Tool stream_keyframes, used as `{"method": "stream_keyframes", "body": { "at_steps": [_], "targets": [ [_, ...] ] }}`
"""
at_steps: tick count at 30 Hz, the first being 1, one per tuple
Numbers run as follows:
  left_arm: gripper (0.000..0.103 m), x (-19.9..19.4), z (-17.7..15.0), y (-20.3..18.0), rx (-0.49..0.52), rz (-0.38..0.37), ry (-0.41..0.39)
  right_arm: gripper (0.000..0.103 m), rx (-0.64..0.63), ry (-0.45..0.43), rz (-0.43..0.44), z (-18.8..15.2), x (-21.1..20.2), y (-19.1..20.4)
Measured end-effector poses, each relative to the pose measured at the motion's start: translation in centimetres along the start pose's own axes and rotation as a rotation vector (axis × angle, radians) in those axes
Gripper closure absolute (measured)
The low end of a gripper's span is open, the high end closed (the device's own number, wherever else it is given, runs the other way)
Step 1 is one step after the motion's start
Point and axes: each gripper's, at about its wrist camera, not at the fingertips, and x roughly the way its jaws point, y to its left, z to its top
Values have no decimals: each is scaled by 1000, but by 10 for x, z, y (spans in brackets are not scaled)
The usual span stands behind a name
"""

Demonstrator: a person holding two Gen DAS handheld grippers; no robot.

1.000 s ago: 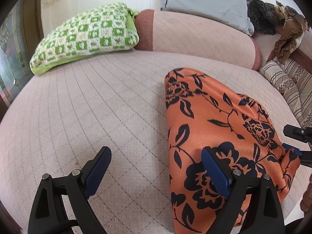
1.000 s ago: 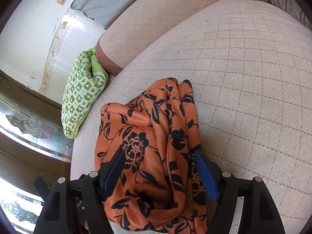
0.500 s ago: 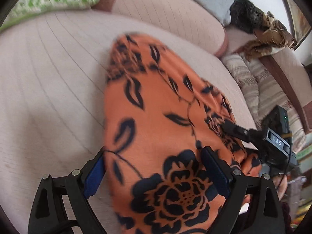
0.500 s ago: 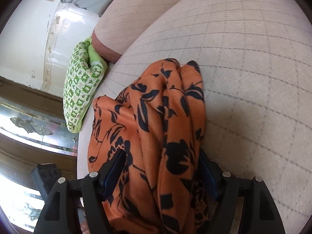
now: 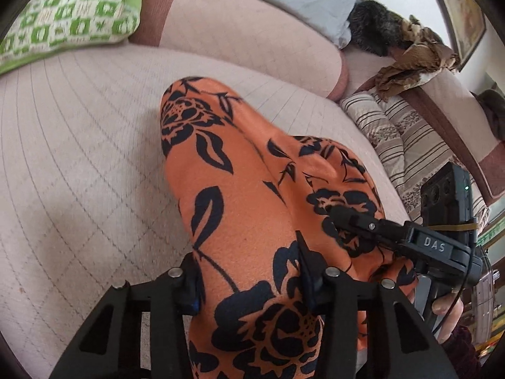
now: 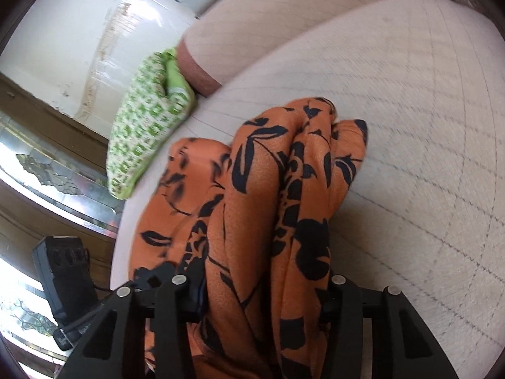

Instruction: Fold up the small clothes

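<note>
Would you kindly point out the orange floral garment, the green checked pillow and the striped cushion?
orange floral garment (image 5: 252,221): left wrist view, its middle.
green checked pillow (image 5: 69,19): left wrist view, its top face.
striped cushion (image 5: 397,132): left wrist view, its centre.

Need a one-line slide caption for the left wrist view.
Left gripper closing on the orange floral garment on the quilted sofa, right gripper alongside.

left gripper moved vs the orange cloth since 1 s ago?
Yes. The left gripper shifted right from the bare pink sofa seat onto the orange floral cloth; its jaws now straddle the cloth and are closing.
</note>
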Motion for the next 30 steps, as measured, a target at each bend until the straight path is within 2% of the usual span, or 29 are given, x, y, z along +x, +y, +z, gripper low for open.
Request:
{"method": "stream_keyframes", "body": {
  "at_steps": [6, 10, 13, 15, 17, 18, 19, 20, 22, 24, 26, 30],
  "targets": [
    [56, -49, 9, 12, 20, 49, -127, 55, -46, -86, 74, 4, -7, 40],
    [56, -67, 10, 35, -8, 84, -151, 55, -34, -90, 121, 5, 6, 58],
    [55, -63, 10, 52, -32, 130, -126, 55, -36, -67, 111, 2, 25, 71],
    [53, -53, 11, 65, -74, 152, -80, 55, -17, -26, 87, 0, 43, 72],
    [50, -39, 8, 82, -144, 192, 3, 55, 20, 42, 60, -5, 63, 66],
    [43, -36, 7, 89, -172, 215, 28, 50, 39, 89, 58, -7, 73, 61],
    [41, -35, 5, 97, -200, 227, 41, 43, 63, 116, 16, -9, 81, 55],
    [39, -36, 5, 100, -213, 221, 41, 39, 84, 126, -14, -10, 85, 50],
    [35, -46, 6, 101, -222, 237, 16, 35, 109, 131, -4, -9, 84, 47],
    [27, -59, 4, 95, -199, 308, -31, 34, 82, 111, -19, -9, 75, 51],
    [26, -77, -1, 84, -182, 385, -85, 34, 35, 58, -48, -9, 59, 58],
    [22, -116, -10, 59, -151, 488, -184, 34, -86, -90, -134, -24, 11, 79]
  ]
}}
